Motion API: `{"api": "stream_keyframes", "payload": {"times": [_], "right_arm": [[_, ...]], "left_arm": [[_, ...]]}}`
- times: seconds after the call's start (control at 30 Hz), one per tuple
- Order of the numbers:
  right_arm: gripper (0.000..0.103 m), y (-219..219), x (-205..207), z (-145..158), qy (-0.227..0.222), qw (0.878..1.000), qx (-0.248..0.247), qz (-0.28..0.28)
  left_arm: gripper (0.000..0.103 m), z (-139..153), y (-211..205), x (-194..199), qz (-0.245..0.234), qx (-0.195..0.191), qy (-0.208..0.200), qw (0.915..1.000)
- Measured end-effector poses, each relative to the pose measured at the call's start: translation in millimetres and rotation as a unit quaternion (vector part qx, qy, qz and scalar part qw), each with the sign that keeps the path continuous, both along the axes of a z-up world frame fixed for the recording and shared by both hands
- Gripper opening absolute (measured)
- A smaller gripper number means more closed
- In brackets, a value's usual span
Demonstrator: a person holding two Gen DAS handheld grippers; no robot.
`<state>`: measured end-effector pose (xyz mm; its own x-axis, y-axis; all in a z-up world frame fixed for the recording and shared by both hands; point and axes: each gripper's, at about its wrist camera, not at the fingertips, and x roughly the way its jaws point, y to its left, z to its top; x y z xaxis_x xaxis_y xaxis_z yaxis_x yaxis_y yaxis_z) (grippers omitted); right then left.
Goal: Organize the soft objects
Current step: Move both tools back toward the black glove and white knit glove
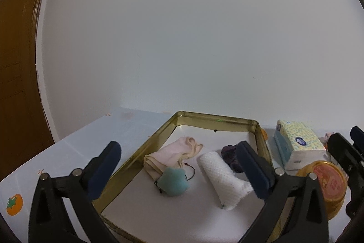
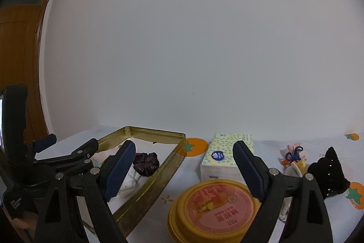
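Observation:
A gold metal tray (image 1: pixel 141 147) holds a cream folded cloth (image 1: pixel 173 152), a teal star-shaped plush (image 1: pixel 174 182), a rolled white towel (image 1: pixel 224 179) and a dark purple scrunchie (image 1: pixel 229 152). My left gripper (image 1: pixel 179 167) is open and empty above the tray. My right gripper (image 2: pixel 184 167) is open and empty, right of the tray (image 2: pixel 173 163); the scrunchie (image 2: pixel 145 163) shows there too. On the table at the right lie a black fuzzy item (image 2: pixel 329 172) and a small pink and yellow plush with a blue cord (image 2: pixel 293 156).
A tissue pack (image 2: pixel 225 154) stands right of the tray, also in the left wrist view (image 1: pixel 295 142). A round yellow tin with a pink lid (image 2: pixel 216 208) sits in front of it. The tablecloth (image 2: pixel 195 147) has orange fruit prints. A wooden door (image 1: pixel 16 83) is at the left.

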<state>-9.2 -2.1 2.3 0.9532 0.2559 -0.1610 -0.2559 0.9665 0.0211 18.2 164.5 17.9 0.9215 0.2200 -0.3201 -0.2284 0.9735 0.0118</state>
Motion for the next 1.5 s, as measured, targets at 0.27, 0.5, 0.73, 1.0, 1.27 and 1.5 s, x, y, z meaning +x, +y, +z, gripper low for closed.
{"api": "stream_keyframes", "payload": {"times": [0.27,0.5,0.73,1.0,1.27,1.5], "right_arm": [[0.089,-18.8,-10.8,-1.4,0.001,1.000,-0.007,-0.006],[0.089,-39.3,-21.1,-2.3,0.000,1.000,-0.011,-0.014],[0.089,-58.0,-27.7,-1.9,0.000,1.000,-0.014,-0.025],[0.089,-92.5,-34.6,-1.9,0.000,0.999,-0.019,-0.051],[0.089,-142.5,-37.9,-0.9,0.006,0.995,-0.008,-0.101],[0.089,-186.3,-41.0,-0.5,0.013,0.989,-0.005,-0.144]], "left_arm": [[0.103,-2.4,-11.4,-9.2,-0.010,0.005,0.003,0.9999],[0.103,-2.6,-23.7,-16.1,-0.018,0.010,0.002,0.9998],[0.103,-5.0,-32.4,-18.6,-0.021,0.011,0.005,0.9997],[0.103,-8.3,-52.1,-25.4,-0.043,0.003,0.009,0.9990],[0.103,-9.7,-83.4,-32.0,-0.081,0.005,0.010,0.9966],[0.103,-10.1,-106.2,-35.7,-0.108,0.011,0.013,0.9940]]}}
